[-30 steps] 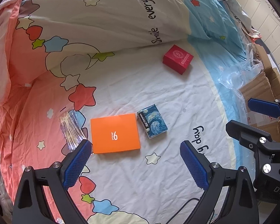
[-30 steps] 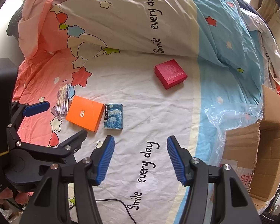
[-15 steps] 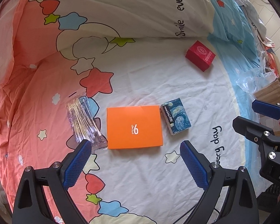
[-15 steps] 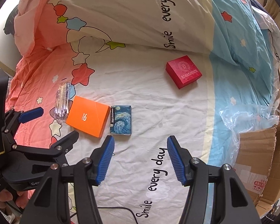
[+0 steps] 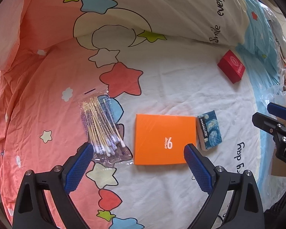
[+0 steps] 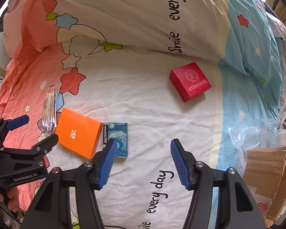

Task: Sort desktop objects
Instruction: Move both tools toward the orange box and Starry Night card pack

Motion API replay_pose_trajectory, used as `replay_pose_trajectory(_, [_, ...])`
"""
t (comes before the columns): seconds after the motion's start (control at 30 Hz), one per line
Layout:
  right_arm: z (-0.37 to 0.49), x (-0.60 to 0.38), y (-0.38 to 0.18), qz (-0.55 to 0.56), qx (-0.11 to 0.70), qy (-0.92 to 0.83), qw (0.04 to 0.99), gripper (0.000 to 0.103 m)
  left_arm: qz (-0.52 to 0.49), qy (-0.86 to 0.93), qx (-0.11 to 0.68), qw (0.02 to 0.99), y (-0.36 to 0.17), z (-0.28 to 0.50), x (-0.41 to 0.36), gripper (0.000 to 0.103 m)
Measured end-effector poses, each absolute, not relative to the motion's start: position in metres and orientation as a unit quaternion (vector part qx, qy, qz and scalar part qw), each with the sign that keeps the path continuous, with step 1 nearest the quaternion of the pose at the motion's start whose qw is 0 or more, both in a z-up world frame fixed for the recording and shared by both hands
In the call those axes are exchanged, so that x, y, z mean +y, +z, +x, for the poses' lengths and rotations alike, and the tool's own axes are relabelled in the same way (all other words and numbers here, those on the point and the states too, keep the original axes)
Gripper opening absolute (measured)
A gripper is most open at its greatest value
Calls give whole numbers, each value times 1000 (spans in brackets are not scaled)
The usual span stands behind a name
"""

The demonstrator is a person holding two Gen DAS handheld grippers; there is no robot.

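Note:
On the bed sheet lie a clear bag of cotton swabs (image 5: pixel 101 126), an orange box (image 5: pixel 164 139), a blue starry-night box (image 5: pixel 209 132) touching its right side, and a red box (image 5: pixel 231 68) farther back right. My left gripper (image 5: pixel 138 150) is open and empty, hovering just in front of the swab bag and the orange box. My right gripper (image 6: pixel 143 147) is open and empty; its left finger overlaps the blue box (image 6: pixel 117 138) in view. The red box (image 6: pixel 189 81) lies beyond it. The orange box (image 6: pixel 79 133) and the swabs (image 6: pixel 49 112) are at its left.
A folded quilt (image 6: pixel 143 19) rises at the back. A clear plastic bag (image 6: pixel 261 131) and cardboard boxes (image 6: pixel 272 169) sit off the bed's right edge. The right gripper shows at the right edge of the left wrist view (image 5: pixel 276 122).
Both grippers have moved forward and lower toward the objects; the left one swung left so the swab bag and orange box are now close in front. Both stay open.

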State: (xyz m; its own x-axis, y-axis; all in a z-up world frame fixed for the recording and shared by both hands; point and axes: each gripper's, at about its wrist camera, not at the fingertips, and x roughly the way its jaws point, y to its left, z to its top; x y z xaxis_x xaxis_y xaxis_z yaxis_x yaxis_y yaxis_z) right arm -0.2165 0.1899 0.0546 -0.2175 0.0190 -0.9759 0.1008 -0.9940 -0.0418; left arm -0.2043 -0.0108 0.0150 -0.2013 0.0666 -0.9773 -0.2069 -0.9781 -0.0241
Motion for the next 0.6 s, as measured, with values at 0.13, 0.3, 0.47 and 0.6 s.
replay_pose_trajectory(0.13, [-238,200,46,622,45,-782,9,55,-626,775,45,75,6,-216,-23,98])
replay_pose_trajectory(0.3, [-265,212,37,615,39,-788,-10,65,-626,776,35,67,-5,-227,-33,98])
replay_pose_trajectory(0.47, [-289,222,29,607,46,-793,-21,78,-626,777,32,59,-14,-237,-39,98])
replay_pose_trajectory(0.6, [-306,229,17,617,55,-785,-28,78,-630,774,21,53,-23,-244,-44,98])
